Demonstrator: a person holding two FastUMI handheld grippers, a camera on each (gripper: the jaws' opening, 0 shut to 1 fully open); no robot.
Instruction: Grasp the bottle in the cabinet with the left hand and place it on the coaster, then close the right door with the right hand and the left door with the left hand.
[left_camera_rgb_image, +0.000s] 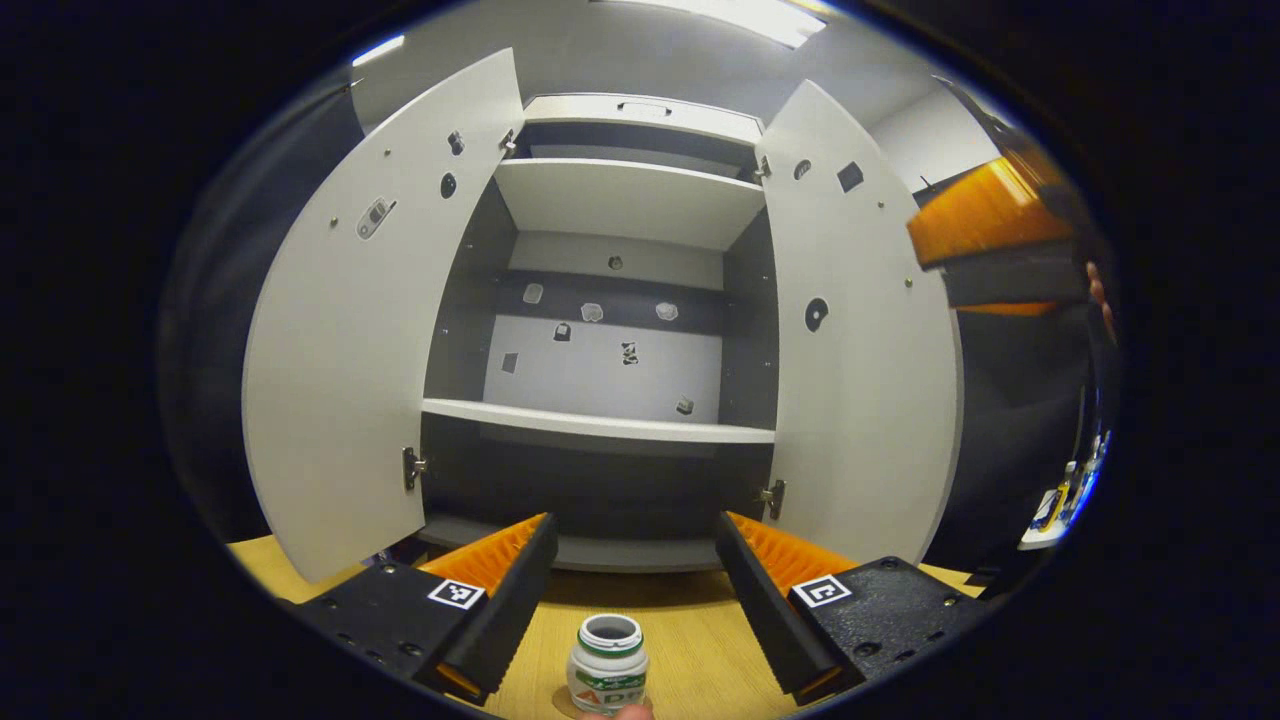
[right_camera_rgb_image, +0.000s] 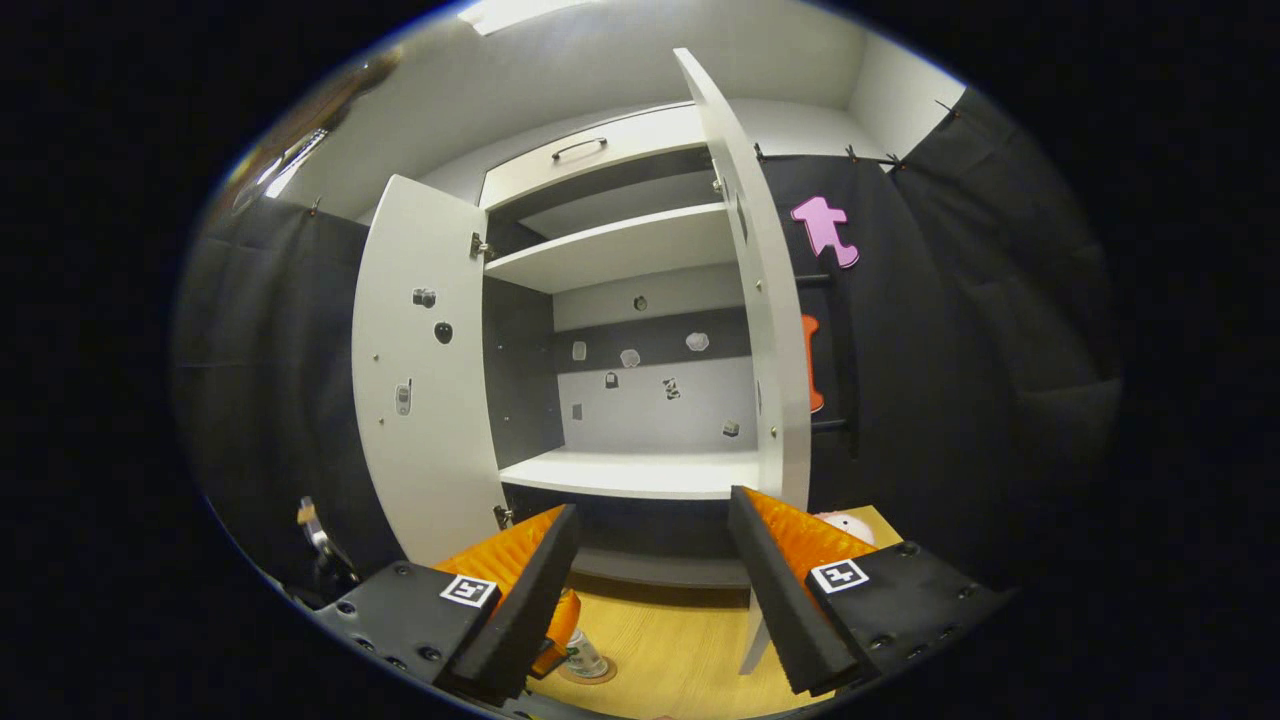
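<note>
A small white bottle (left_camera_rgb_image: 608, 665) with a green label stands upright on the wooden table (left_camera_rgb_image: 690, 640), low between the fingers of my left gripper (left_camera_rgb_image: 635, 525), which is open and not touching it. In the right gripper view the bottle (right_camera_rgb_image: 584, 654) rests on a round brown coaster (right_camera_rgb_image: 603, 674). The cabinet's left door (left_camera_rgb_image: 360, 330) and right door (left_camera_rgb_image: 860, 370) both stand wide open. My right gripper (right_camera_rgb_image: 652, 510) is open and empty, facing the cabinet, with the right door (right_camera_rgb_image: 770, 350) edge-on just right of it. One of its fingers (left_camera_rgb_image: 985, 215) shows high beside the right door.
White shelves (left_camera_rgb_image: 600, 420) cross the cabinet, with small stickers on its back wall. A drawer with a handle (right_camera_rgb_image: 580, 148) sits on top. A pale round object (right_camera_rgb_image: 845, 525) lies on the table behind the right door. Black cloth hangs on both sides.
</note>
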